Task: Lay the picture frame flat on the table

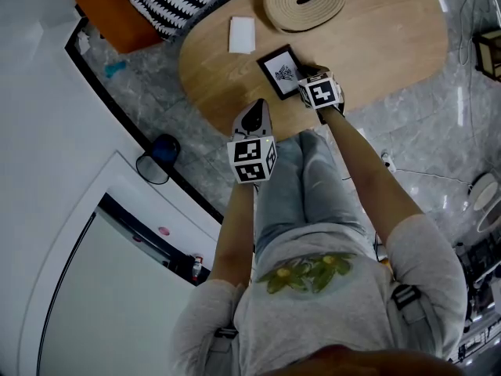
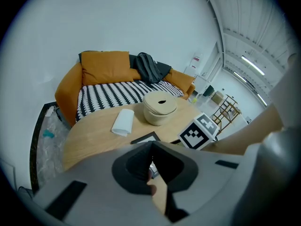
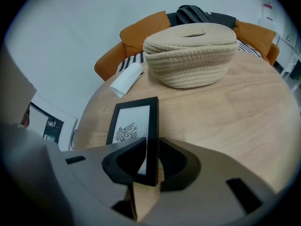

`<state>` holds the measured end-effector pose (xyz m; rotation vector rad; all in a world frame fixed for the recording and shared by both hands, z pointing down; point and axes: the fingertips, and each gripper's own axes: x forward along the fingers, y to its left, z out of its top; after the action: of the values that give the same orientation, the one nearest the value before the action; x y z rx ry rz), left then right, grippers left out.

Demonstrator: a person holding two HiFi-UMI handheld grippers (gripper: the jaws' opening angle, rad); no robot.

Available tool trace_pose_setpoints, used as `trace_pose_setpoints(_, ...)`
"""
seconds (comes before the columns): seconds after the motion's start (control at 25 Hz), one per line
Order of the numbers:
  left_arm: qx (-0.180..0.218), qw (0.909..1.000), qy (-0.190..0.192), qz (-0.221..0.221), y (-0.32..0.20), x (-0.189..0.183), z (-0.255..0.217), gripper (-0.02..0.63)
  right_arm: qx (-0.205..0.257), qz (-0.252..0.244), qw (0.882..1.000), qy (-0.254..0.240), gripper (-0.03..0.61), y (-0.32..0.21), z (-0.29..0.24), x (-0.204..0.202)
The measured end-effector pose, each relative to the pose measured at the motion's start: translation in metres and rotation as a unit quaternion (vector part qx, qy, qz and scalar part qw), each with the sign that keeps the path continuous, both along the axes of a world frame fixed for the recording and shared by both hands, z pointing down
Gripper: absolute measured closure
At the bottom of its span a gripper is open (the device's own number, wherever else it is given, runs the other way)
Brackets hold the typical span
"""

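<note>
A black picture frame [image 1: 280, 70] with a white print lies low over the wooden table [image 1: 376, 45], near its front edge. In the right gripper view the frame [image 3: 133, 125] reaches into the jaws, and my right gripper [image 3: 150, 160] is shut on its near right edge. From the head view, my right gripper [image 1: 302, 77] sits at the frame's near corner. My left gripper [image 1: 254, 113] hovers at the table's front edge, left of the frame. Its jaws [image 2: 151, 160] are shut with nothing between them. Whether the frame rests fully flat, I cannot tell.
A woven rope basket [image 1: 304, 0] sits at the far side of the table, a folded white cloth [image 1: 242, 34] to its left. An orange sofa [image 2: 106, 72] with a striped cover stands beyond. Marble floor [image 1: 438, 131] surrounds the table.
</note>
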<state>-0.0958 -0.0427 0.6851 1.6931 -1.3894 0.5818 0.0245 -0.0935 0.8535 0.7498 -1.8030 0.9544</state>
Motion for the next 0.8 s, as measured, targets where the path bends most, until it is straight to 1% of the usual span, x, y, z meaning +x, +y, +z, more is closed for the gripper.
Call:
trace_pose_setpoints(0.16,0.002,1.0,0.001,0.001,-0.003,0.004,-0.004,0.598,-0.003,-0.013,1.0,-0.005,0.472,-0.001,-0.006,0.001)
trace_pose_setpoints(0.32,0.002,1.0,0.001,-0.001,-0.002,0.003,-0.006,0.598,0.0,-0.03,0.999,-0.015,0.469,0.002,-0.018,-0.002)
trace_pose_setpoints(0.4,0.0,0.9999,0.004,-0.009,0.0,0.001,-0.008,0.598,0.006,-0.042,0.999,-0.019,0.471,0.006,-0.026,-0.003)
trace_pose_setpoints(0.44,-0.001,0.9998,0.006,-0.017,0.0,-0.001,-0.009,0.598,0.011,-0.047,0.999,-0.02,0.474,0.007,-0.031,-0.003)
trace_pose_setpoints(0.56,0.001,0.9993,0.01,-0.036,-0.001,-0.008,-0.014,0.598,0.032,-0.049,0.998,-0.024,0.513,0.007,-0.048,-0.005)
trace_pose_setpoints(0.72,0.006,0.9985,0.018,-0.052,0.0,-0.014,-0.026,0.598,0.043,-0.038,0.997,-0.046,0.536,0.01,-0.074,-0.011)
trace_pose_setpoints(0.8,0.01,0.9979,0.023,-0.059,0.0,-0.015,-0.035,0.598,0.051,-0.044,0.996,-0.05,0.554,0.014,-0.089,-0.012)
